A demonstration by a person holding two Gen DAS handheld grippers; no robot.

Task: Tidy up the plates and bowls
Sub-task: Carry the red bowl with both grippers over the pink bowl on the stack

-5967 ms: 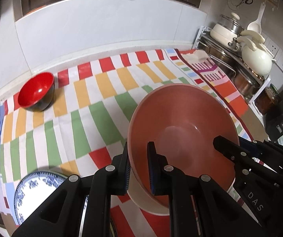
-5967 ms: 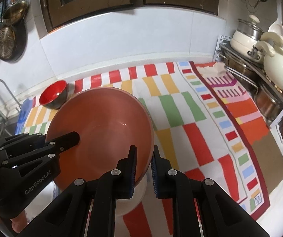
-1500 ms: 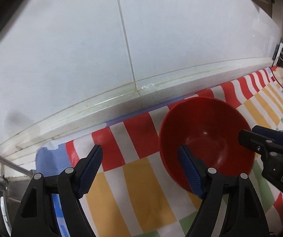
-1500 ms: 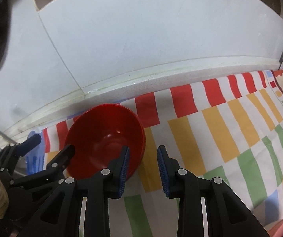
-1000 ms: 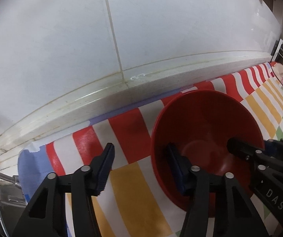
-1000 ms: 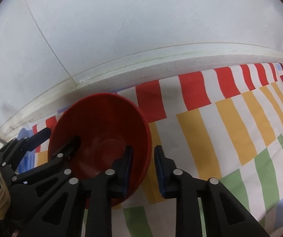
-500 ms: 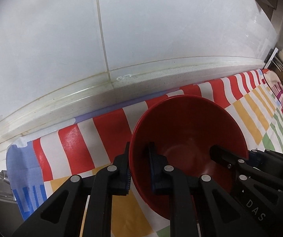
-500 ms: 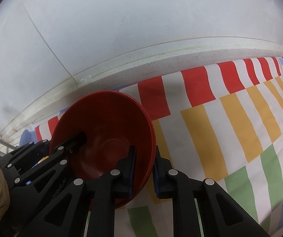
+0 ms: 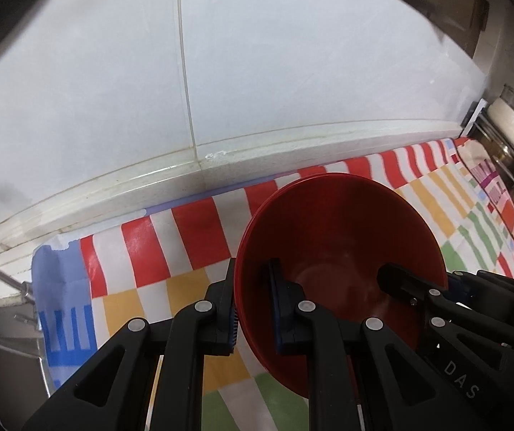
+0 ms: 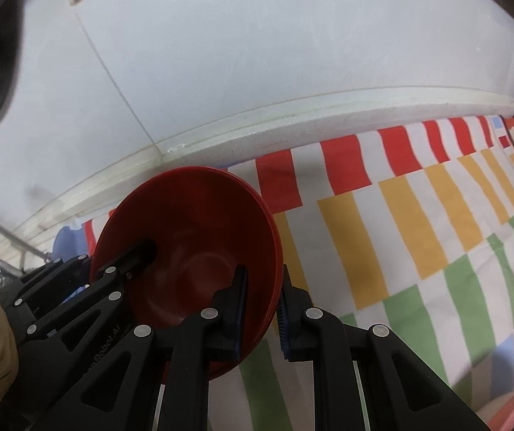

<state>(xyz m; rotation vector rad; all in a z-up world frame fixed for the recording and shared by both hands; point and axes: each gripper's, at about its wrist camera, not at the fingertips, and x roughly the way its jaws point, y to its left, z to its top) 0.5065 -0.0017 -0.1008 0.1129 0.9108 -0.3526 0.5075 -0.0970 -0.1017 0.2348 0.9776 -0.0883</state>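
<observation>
Left hand-held gripper [image 9: 253, 305] clamps the red bowl [image 9: 339, 251] rim at nine o'clock, right hand-held gripper [image 10: 262, 305] at three: opposed grips, likely to keep it level above the bench [image 10: 418, 222].

Dim, even indoor light; strong fisheye bending, dark vignetted corners, slight blur.

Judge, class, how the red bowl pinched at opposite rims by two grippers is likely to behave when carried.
The red bowl looks stiff: its rim keeps its curve under the left gripper and right gripper. Its glossy surface may be slippery against the pads. Thin walls suggest it is light, likely plastic.
</observation>
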